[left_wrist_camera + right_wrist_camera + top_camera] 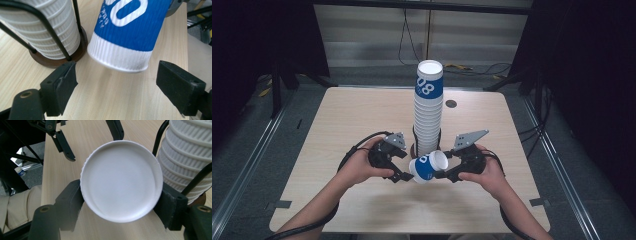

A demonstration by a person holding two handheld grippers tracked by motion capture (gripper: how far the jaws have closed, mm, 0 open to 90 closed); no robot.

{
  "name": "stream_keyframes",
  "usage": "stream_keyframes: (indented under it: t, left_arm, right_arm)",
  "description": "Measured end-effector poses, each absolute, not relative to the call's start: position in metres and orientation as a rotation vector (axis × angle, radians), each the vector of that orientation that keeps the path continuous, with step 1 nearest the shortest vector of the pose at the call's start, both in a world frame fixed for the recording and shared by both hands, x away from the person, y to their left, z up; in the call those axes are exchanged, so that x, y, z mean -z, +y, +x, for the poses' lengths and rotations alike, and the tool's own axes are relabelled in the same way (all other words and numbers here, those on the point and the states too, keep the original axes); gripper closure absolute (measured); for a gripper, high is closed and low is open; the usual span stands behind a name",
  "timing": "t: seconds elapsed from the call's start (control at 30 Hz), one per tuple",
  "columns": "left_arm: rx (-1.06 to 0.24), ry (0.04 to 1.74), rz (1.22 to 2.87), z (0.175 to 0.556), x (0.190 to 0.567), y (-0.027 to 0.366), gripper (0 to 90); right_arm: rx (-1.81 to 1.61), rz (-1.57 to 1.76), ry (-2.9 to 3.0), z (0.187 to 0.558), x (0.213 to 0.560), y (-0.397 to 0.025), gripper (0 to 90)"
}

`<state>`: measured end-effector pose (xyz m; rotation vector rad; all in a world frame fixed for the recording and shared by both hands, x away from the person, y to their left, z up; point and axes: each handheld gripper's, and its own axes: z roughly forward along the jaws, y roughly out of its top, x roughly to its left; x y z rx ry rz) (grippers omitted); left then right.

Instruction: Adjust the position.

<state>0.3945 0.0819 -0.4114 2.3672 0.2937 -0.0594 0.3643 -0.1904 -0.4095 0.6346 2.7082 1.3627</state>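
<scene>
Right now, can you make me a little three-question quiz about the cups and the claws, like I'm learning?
1. True or false: the right claw is squeezing the blue and white cup.
2. Which is open with nothing between its jaws? A) left claw B) right claw
3. Fill in: the tall cup stack stands in a black wire ____ on a brown base.

Key: 1 true, its jaws press both sides of the cup near the wide end. 2 A, the cup's narrow end hangs just beyond its spread jaws. 3 holder.
</scene>
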Motion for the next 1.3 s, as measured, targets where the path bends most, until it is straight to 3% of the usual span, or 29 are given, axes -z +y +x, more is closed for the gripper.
stream_keyframes:
  t: [1.3]
  left_arm:
    - [0.094, 0.371, 2.278, 0.396, 0.431, 0.073, 16.0]
  right_arm:
    - [-1.402, 0.668, 2.650, 0.359, 0.407, -0.202, 28.5]
